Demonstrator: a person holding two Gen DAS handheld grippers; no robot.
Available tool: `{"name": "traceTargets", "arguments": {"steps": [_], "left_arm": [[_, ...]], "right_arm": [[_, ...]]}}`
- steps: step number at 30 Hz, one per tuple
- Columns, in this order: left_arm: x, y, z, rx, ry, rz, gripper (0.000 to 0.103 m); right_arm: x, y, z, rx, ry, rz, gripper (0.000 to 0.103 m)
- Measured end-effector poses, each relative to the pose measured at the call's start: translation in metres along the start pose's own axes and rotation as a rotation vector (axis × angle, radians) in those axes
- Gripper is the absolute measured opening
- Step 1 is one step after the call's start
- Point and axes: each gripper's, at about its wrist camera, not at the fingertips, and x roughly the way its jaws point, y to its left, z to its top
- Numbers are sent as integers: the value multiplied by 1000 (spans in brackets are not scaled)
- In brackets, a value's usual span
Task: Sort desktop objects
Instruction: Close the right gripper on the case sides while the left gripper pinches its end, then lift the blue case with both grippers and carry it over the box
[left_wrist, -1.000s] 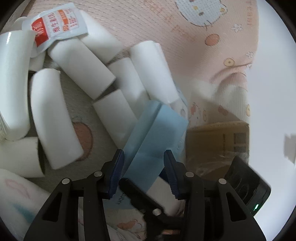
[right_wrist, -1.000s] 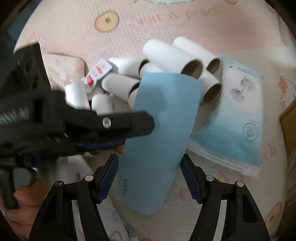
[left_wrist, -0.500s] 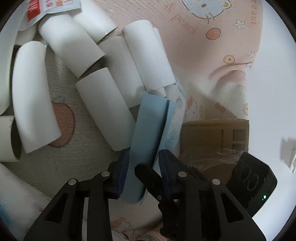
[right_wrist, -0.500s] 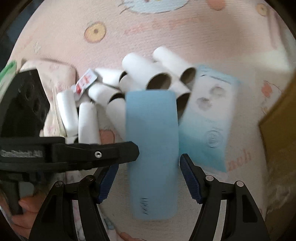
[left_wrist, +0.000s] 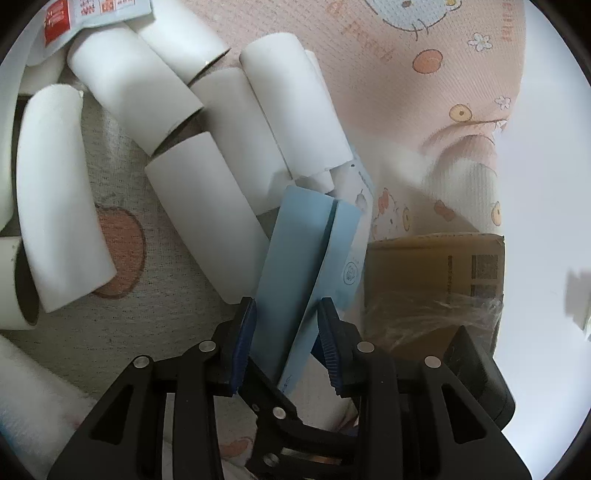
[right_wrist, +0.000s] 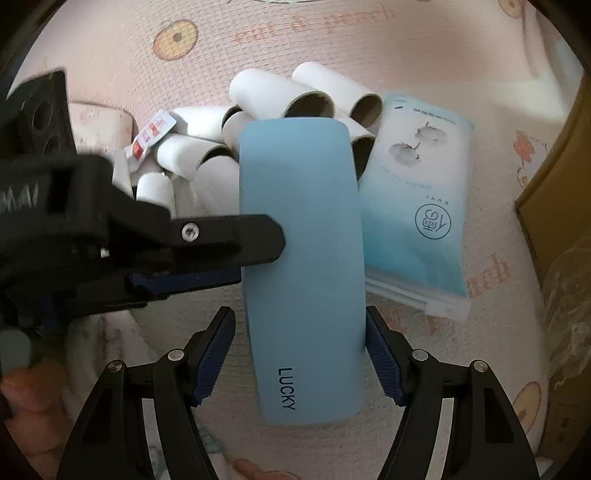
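The heap of white cardboard tubes (right_wrist: 280, 110) closes off the ground just beyond and to the left of the flat light-blue case printed LUCKY (right_wrist: 301, 266); several tubes touch or disappear under the case's far end. On the case's right, the blue-and-white soft tissue pack (right_wrist: 417, 221) lies right alongside, leaving no gap there. Beyond the pack stands the brown cardboard box (right_wrist: 554, 206), with a strip of bare pink patterned mat (right_wrist: 491, 280) between them. The left gripper (left_wrist: 286, 334) reaches in across the case's left edge and blocks that side. The right gripper (right_wrist: 301, 354) has its jaws spread on either side of the case's near end, the right pad at the edge. Bare mat lies beyond the heap.
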Motion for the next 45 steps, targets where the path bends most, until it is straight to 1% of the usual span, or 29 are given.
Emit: {"name": "traceTargets", "arguments": {"steps": [1, 3, 8, 11, 13, 15, 17, 19, 21, 24, 25, 27, 30, 32, 38, 40, 45], "left_arm": [[0, 0, 0, 0, -1, -1, 37], [-1, -2, -1, 13, -4, 7, 37], [-4, -9, -6, 53, -20, 28, 34], [-10, -18, -13, 103, -49, 73, 33], [-18, -29, -20, 152, -84, 105, 33], [-26, -35, -26, 186, -120, 103, 33], [-32, -43, -31, 199, -151, 101, 33], [-38, -53, -37, 212, -183, 95, 33], [-42, -66, -42, 241, -198, 108, 33], [-46, -92, -52, 317, -222, 139, 33], [-48, -103, -56, 347, -234, 149, 33], [-50, -118, -63, 384, -253, 157, 33], [-56, -143, -69, 412, -276, 136, 33], [-58, -155, -71, 418, -286, 120, 33], [-68, -203, -81, 487, -325, 82, 33], [-70, -217, -85, 508, -331, 63, 33], [-66, -254, -92, 555, -342, 28, 33]], "right_arm": [[1, 1, -1, -12, 0, -14, 66], [1, 1, -2, -26, -5, -39, 59], [-5, -7, -3, -22, -15, 9, 58], [-12, -6, -4, -41, -31, 10, 58], [-19, -3, -3, -60, -44, 7, 58], [-29, 0, -3, -81, -63, 9, 58], [-39, 0, -2, -103, -86, 5, 58], [-50, 0, -2, -122, -106, 4, 58], [-61, -2, -3, -126, -125, 6, 58], [-76, -7, -3, -113, -153, 16, 58], [-71, 3, 3, -108, -161, 20, 58], [-85, 1, 2, -96, -186, 27, 58], [-113, -6, -4, -91, -236, 19, 58], [-127, -13, -3, -94, -275, 7, 58], [-171, -25, 0, -87, -381, -21, 58], [-188, -33, -1, -85, -425, -36, 58], [-221, -52, -3, -66, -496, -65, 58]]}}
